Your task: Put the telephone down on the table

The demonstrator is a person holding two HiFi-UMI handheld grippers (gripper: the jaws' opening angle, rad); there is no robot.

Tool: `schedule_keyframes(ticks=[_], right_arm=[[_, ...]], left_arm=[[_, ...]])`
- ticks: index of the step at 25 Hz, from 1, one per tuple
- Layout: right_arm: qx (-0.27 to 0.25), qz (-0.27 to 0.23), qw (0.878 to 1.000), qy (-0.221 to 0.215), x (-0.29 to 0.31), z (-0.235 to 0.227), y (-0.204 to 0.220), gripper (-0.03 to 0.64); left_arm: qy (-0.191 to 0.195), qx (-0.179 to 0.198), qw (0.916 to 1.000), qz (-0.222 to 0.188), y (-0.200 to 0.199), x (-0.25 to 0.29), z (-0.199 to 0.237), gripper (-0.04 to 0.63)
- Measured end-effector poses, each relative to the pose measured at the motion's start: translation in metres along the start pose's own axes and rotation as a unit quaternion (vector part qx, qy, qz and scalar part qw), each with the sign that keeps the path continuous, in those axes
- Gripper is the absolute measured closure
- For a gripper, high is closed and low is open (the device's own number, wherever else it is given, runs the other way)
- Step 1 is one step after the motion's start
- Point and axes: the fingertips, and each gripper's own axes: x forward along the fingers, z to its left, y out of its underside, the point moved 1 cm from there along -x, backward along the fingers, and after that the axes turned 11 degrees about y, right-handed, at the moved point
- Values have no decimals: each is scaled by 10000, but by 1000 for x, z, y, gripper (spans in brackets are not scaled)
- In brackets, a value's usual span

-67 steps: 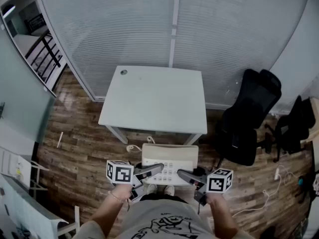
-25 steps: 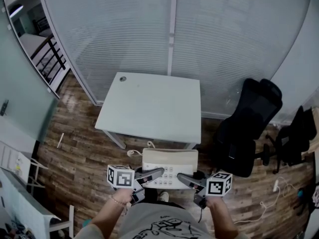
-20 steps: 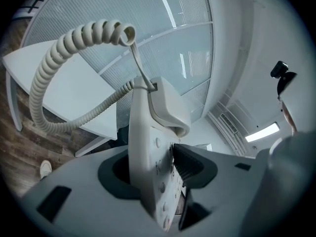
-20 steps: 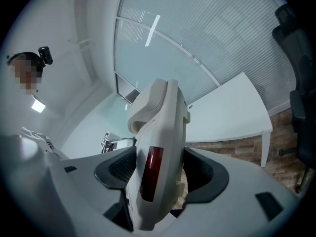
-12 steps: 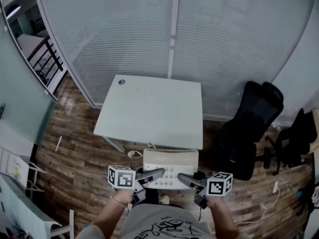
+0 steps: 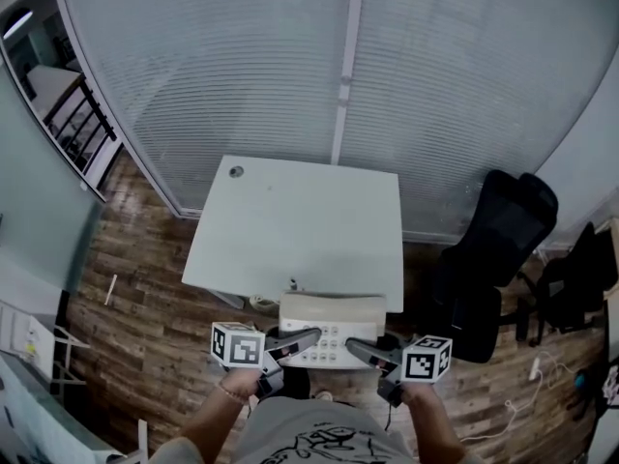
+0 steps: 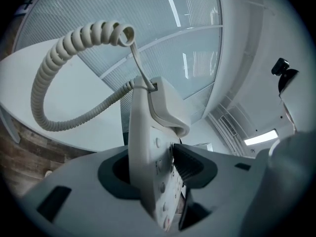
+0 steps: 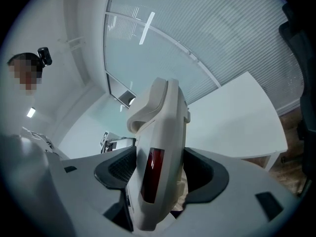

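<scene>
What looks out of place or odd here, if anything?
Only the beige push-button desk telephone: it is held in the air by the near edge of the white square table, clamped between the left gripper and right gripper, with its coiled cord looping loose. Nothing looks spilled or broken.

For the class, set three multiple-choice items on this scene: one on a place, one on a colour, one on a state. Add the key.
1. Beside the table, the chair stands: A to its left; B to its right; C underneath.
2. The table is: A white; B black; C brown.
3. The left tool is: A open, empty; B shut on the telephone; C out of view.
Key: 1 B, the head view shows it right of the table; 2 A, its top is white; 3 B, it clamps the telephone.
</scene>
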Motion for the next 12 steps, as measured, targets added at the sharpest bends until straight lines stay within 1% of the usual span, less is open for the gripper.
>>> schedule_keyframes(ticks=[4,12], right_arm=[[19,-15,10000,40,32,1,-24,316],[123,-82,9998,131,85,0,-66,316]], left_arm=[[54,-24,10000,21,-35,-9,18,394],[78,-5,9998,202,-97,-24,49,395]])
